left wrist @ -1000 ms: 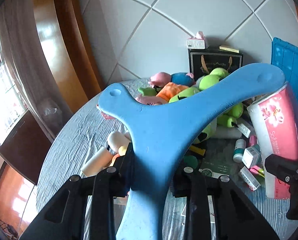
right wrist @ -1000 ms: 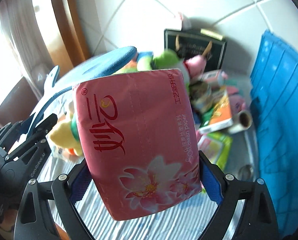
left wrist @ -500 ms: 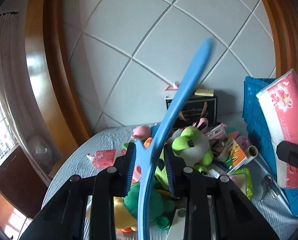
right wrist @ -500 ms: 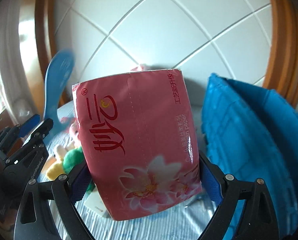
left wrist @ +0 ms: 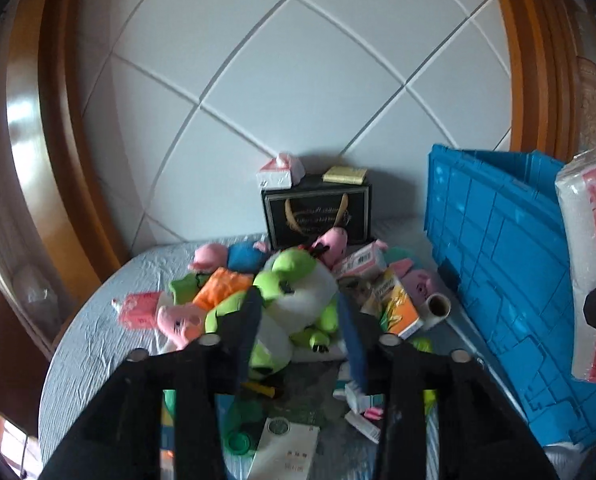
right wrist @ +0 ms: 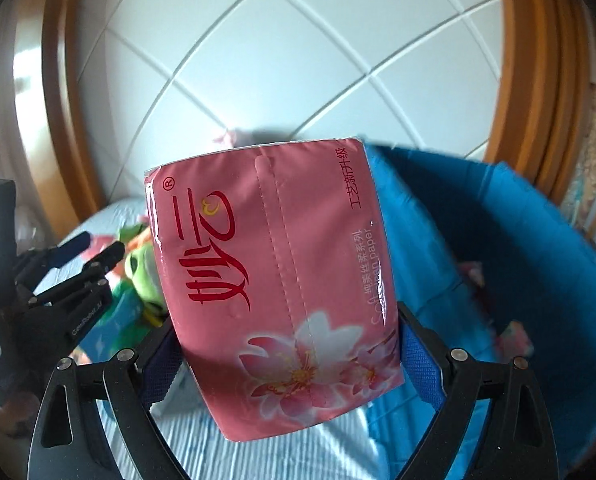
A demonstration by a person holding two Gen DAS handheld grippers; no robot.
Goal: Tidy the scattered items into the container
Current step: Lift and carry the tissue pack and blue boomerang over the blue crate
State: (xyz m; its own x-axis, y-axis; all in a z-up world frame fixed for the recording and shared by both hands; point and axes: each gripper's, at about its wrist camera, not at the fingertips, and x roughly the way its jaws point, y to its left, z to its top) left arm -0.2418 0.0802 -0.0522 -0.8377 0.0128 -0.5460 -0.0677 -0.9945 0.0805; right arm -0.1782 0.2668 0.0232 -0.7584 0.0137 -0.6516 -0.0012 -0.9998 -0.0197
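Observation:
My left gripper [left wrist: 298, 304] hangs over the pile of scattered items; its jaws are opening and nothing is between them. Below it lies a green plush frog [left wrist: 289, 280] among pink plush toys and small boxes. My right gripper [right wrist: 289, 360] is shut on a pink tissue pack [right wrist: 273, 280], held up beside the blue container [right wrist: 538, 260]. The left wrist view shows that pack [left wrist: 590, 272] at the far right, next to the blue container [left wrist: 498, 260]. The left gripper [right wrist: 97, 248] also shows at the left of the right wrist view.
A black gift bag [left wrist: 318, 212] with two small packs on top stands against the tiled wall behind the pile. An orange box [left wrist: 398, 304] and a tape roll [left wrist: 438, 306] lie near the container's foot. A grey cloth [left wrist: 97, 340] covers the round table.
The blue three-armed piece that my left gripper held is gone from its jaws, which have spread apart. My right gripper has risen with the tissue pack, closer to the blue container.

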